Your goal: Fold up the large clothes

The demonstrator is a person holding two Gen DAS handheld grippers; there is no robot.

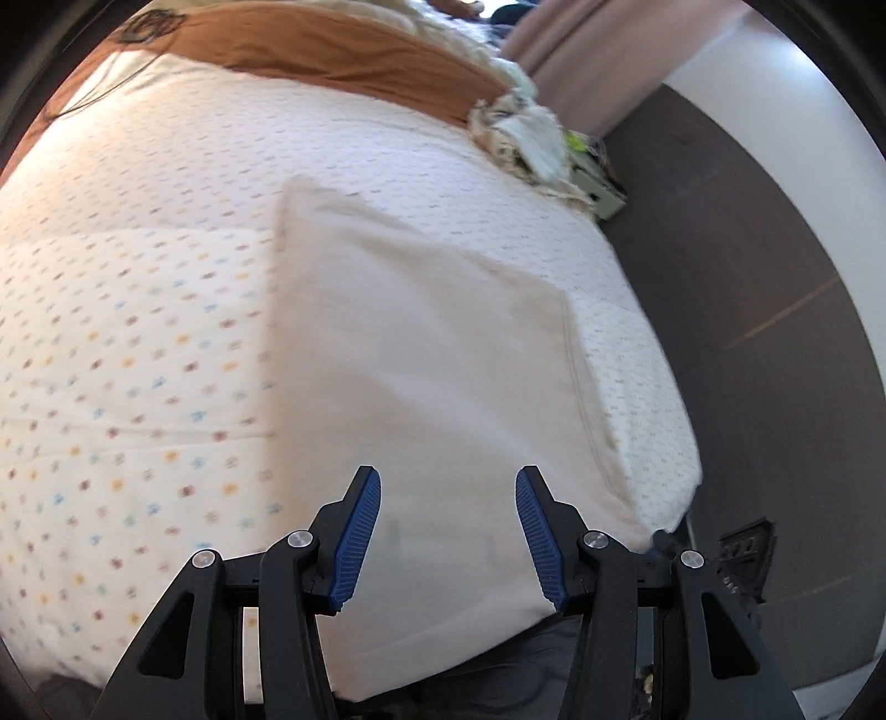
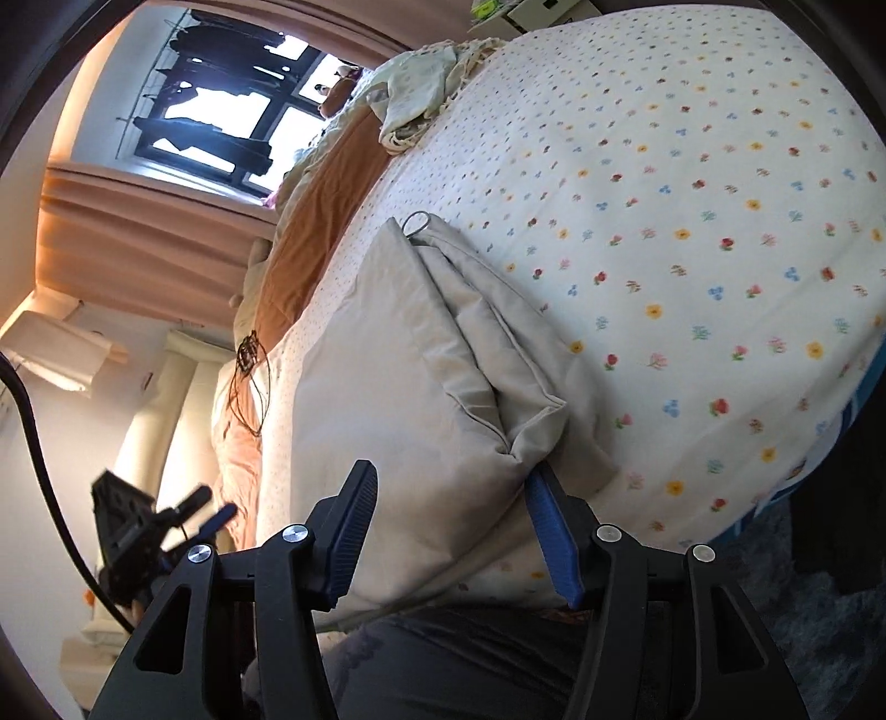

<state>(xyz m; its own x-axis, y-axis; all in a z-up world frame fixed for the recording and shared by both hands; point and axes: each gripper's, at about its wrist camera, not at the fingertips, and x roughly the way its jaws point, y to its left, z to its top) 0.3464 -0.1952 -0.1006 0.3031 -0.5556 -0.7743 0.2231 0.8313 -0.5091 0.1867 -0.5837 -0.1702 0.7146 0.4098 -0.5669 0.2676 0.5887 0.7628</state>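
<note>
A beige garment (image 1: pixel 437 354) lies folded into a long panel on the flower-print bed sheet (image 1: pixel 138 332). My left gripper (image 1: pixel 447 493) is open just above its near end, touching nothing. In the right wrist view the same garment (image 2: pixel 410 399) shows stacked folded layers with a seamed corner (image 2: pixel 537 426) and a small metal ring (image 2: pixel 416 222) at the far end. My right gripper (image 2: pixel 451 487) is open, its jaws on either side of the garment's near edge; the right fingertip (image 2: pixel 545 498) is tucked under the folded corner. The left gripper (image 2: pixel 160 526) shows at the lower left there.
An orange blanket (image 1: pixel 332 50) and crumpled pale cloth (image 1: pixel 526 133) lie at the far end of the bed. The bed edge (image 1: pixel 681 471) drops to dark floor (image 1: pixel 775 332) on the right. A window (image 2: pixel 221 111) and curtains (image 2: pixel 138 243) stand beyond the bed.
</note>
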